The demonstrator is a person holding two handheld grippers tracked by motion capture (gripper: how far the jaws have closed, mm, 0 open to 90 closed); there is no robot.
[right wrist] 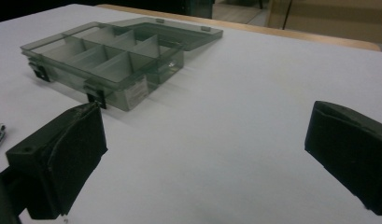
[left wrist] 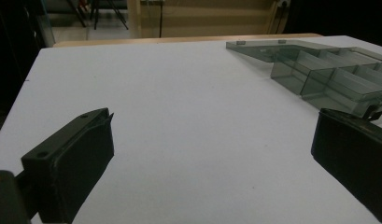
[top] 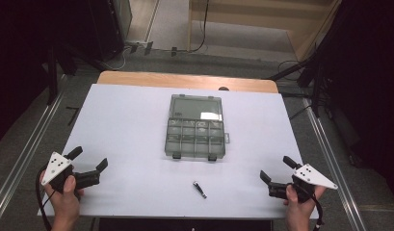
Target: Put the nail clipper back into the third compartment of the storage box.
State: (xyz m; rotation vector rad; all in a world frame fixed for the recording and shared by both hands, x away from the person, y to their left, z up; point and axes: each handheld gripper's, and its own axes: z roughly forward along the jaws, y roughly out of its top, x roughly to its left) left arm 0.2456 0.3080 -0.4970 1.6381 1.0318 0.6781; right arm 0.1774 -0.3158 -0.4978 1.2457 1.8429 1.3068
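Nearest the high camera, the person's two hands come in at the table's near edge, each holding a gripper. The left gripper (top: 91, 159) sits well to the near left of the compartment box (top: 195, 127), its jaws spread wide with nothing between them; in the left gripper view the same gap (left wrist: 212, 149) shows only bare white tabletop (left wrist: 179, 116). The right gripper (top: 277, 168) sits well to the near right of the box, jaws likewise wide apart and empty (right wrist: 205, 144).

The compartment box, of smoky clear plastic, lies mid-table with its lid swung open flat on the far side. Its divided trays look empty as far as can be told.

A small dark pen-like object (top: 200, 189) lies on the table just nearer than the box, between the two grippers, touching neither.
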